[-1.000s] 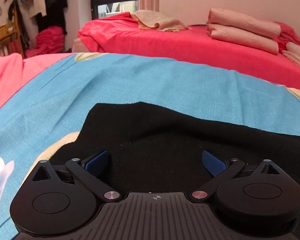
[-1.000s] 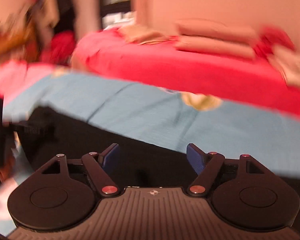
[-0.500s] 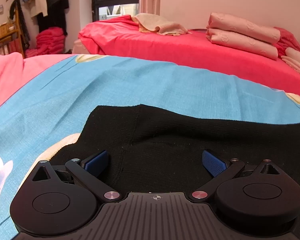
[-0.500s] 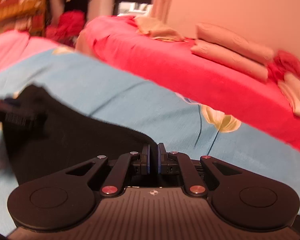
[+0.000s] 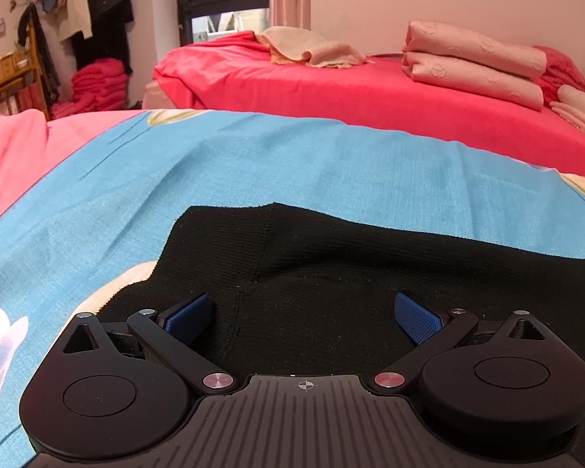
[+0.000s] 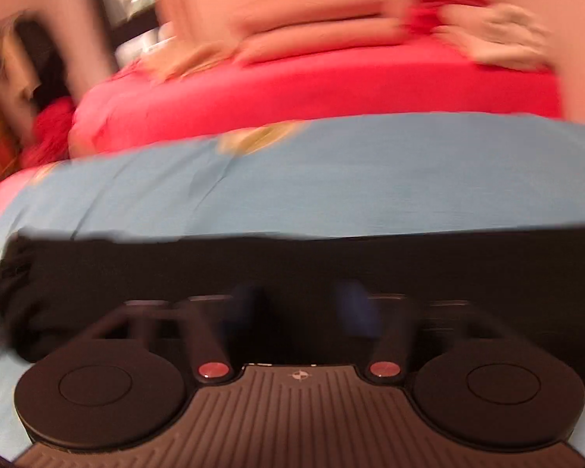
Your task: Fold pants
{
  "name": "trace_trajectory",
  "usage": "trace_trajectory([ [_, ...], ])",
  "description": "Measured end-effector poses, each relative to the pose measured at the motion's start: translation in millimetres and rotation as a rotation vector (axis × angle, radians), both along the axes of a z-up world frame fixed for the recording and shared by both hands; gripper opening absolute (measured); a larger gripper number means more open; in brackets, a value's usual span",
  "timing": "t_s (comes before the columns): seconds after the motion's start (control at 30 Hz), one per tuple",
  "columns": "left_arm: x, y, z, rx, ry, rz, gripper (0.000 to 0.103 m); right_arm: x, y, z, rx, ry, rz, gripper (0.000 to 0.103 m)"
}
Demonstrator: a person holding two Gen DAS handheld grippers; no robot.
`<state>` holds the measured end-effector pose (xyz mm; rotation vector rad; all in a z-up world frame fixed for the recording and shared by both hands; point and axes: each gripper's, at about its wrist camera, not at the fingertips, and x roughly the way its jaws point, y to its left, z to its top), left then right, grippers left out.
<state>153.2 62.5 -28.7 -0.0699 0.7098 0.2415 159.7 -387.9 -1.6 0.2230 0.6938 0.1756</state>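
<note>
While the pants (image 5: 370, 273) lie flat on the blue sheet (image 5: 253, 163), both grippers sit low over them, presumably to catch an edge for the next fold. Left gripper (image 5: 306, 312): jaws wide open, blue pads (image 5: 417, 318) straddling black knit, nothing pinched. A cuff or hem edge runs at its 12 o'clock, a vertical seam at 11, so it looks lined up on one end of the garment. Right gripper (image 6: 304, 304): frame smeared by motion, pads look apart over the cloth, likely open with nothing gripped; pants' (image 6: 331, 261) far edge spans 9 to 3 o'clock ahead of it. Red bed (image 5: 370, 93) beyond, pillows (image 5: 475, 62) at 1 o'clock.
</note>
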Motion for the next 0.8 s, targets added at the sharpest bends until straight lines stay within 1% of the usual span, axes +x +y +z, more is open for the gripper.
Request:
trace_trajectory([
  [0.03,0.2,-0.5,-0.2,0.003,0.0,0.001,0.103,-3.6,-27.2,4.6,0.048,0.003,-0.101,0.009],
  [0.1,0.1,-1.3,-0.3,0.006,0.0,0.002,0.103,-23.7,-70.4,18.1,0.083,-0.079,-0.336,0.041],
  [0.13,0.1,-1.7,-0.4,0.007,-0.001,0.004,0.103,-31.3,-90.3,22.5,0.105,-0.103,-0.431,0.066],
  [0.17,-0.1,-2.4,-0.4,0.009,-0.001,0.005,0.103,-35.7,-107.5,24.8,0.121,-0.114,-0.505,0.066],
  [0.23,0.1,-2.8,-0.6,0.012,-0.002,0.007,0.103,-32.9,-134.2,22.3,0.131,-0.068,-0.614,0.065],
  [0.33,-0.3,-3.2,-0.9,0.012,-0.004,0.008,0.103,-16.4,-159.4,4.1,0.116,0.004,-0.693,0.065],
  [0.37,-0.3,-3.2,-1.1,0.011,-0.005,0.008,0.103,-15.1,-162.7,-3.3,0.105,0.008,-0.696,0.062],
  [0.4,-0.5,-3.6,-1.2,0.011,-0.005,0.008,0.103,-13.2,-160.8,-4.1,0.065,-0.023,-0.69,0.055],
  [0.43,-0.6,-3.8,-1.2,0.012,-0.005,0.008,0.103,-9.9,-159.6,-1.9,0.015,-0.036,-0.681,0.005],
  [0.47,-0.6,-3.6,-1.1,0.012,-0.005,0.009,0.103,-7.8,-162.0,-0.2,0.001,-0.039,-0.67,0.004],
  [0.57,-0.5,-3.3,-1.0,0.013,-0.006,0.009,0.103,-20.2,-173.5,21.5,0.038,-0.17,-0.681,0.004],
  [0.6,-0.5,-3.2,-1.0,0.013,-0.006,0.009,0.103,-18.0,-177.3,22.8,0.056,-0.165,-0.686,0.004],
  [0.63,-0.4,-3.2,-1.1,0.014,-0.006,0.009,0.103,-10.1,-181.5,16.7,0.061,-0.105,-0.68,0.005],
  [0.67,-0.5,-2.9,-1.0,0.013,-0.006,0.009,0.103,-1.5,-183.3,9.0,0.056,-0.022,-0.656,0.005],
  [0.7,-0.2,-2.6,-0.7,0.014,-0.005,0.008,0.103,1.9,-182.2,5.0,0.038,0.014,-0.646,0.005],
  [0.73,0.5,-2.5,-0.4,0.015,-0.001,0.006,0.103,-3.8,-177.5,8.2,0.019,-0.018,-0.654,0.008],
  [0.77,1.0,-1.5,0.5,0.012,0.005,0.002,0.103,-11.9,-173.6,14.1,0.019,-0.059,-0.671,0.027],
  [0.8,1.1,-0.1,2.4,0.006,0.012,-0.003,0.103,-19.9,-170.4,20.6,0.042,-0.091,-0.684,0.044],
])
